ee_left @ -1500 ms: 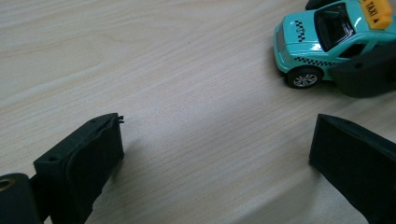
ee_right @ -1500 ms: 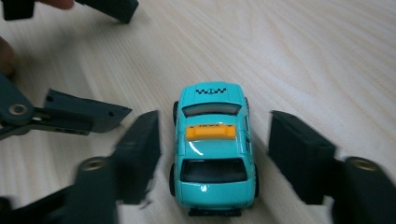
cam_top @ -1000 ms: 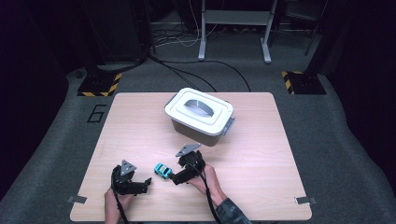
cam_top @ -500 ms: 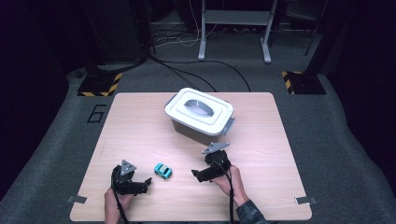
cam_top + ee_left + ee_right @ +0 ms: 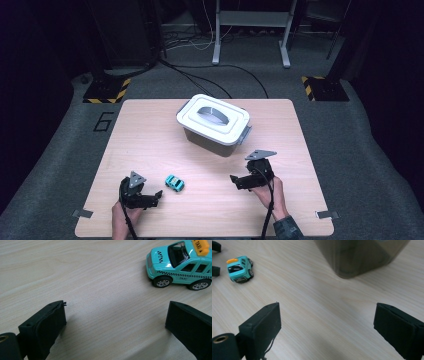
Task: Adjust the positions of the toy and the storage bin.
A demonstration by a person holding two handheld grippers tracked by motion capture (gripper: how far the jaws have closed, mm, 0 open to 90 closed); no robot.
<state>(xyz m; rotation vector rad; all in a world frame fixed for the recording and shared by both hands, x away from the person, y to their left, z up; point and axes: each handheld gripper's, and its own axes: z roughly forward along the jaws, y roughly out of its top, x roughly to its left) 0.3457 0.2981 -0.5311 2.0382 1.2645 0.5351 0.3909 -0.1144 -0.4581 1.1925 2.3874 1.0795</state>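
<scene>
Both grippers' jaws gape empty, toy taxi (image 5: 181, 263) cut off at the frame edge (rear hidden)

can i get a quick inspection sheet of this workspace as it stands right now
surface: light wooden table, bare wood between the things
job's things: turquoise toy taxi with a yellow roof sign, on its wheels near the front edge; grey storage box with a white clip-on lid, closed, farther back
clutter: nothing seen
grippers: left gripper low at the table beside the taxi, jaws open, nothing between them; right gripper off to the taxi's other side, in front of the box, jaws open and empty
cables: a black cable trails from the right gripper along the forearm; more cables on the floor behind the table
surroundings: dark grey carpet with a marked 6, hazard-striped stand bases, metal frame legs
</scene>
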